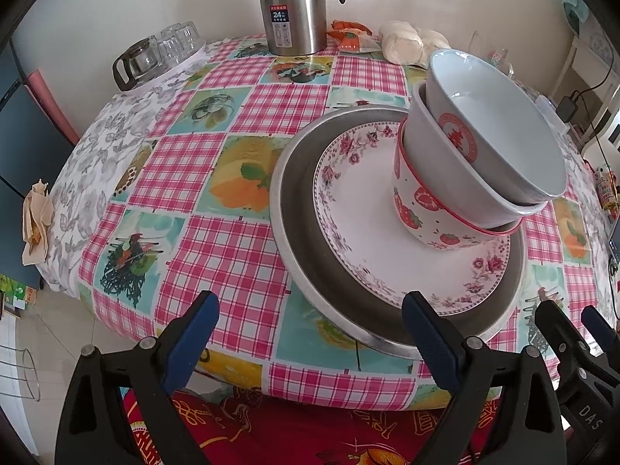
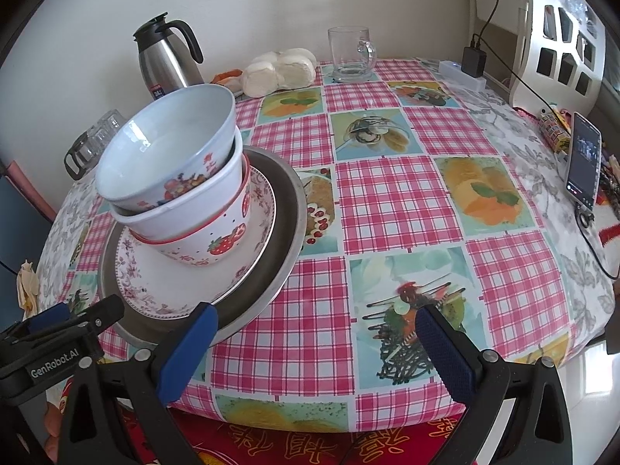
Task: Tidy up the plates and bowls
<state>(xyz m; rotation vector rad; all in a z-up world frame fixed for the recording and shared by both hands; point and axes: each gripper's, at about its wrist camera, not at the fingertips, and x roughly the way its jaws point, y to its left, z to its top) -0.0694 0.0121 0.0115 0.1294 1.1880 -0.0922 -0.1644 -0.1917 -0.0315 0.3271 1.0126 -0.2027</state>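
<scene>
Looks near done: three bowls [image 1: 476,162] nested w/ a tilt on the flowered plate [image 1: 372,232], plate inside the metal tray [image 1: 298,240], at approx 2 o'clock in left view, 9 o'clock in right view. Maybe only straightening the stack left. Left gripper [image 1: 310,333] spread wide, empty, right finger just at tray rim. Right gripper [image 2: 316,343] also wide, holding nothing, over the tablecloth [image 2: 387,201].

Tray [image 1: 294,201] dull grey metal; plate [image 1: 372,209], bowls [image 1: 500,131] glossy ceramic; tablecloth [image 1: 232,240] smooth plastic sheen; flask [image 1: 292,7] brushed steel.
</scene>
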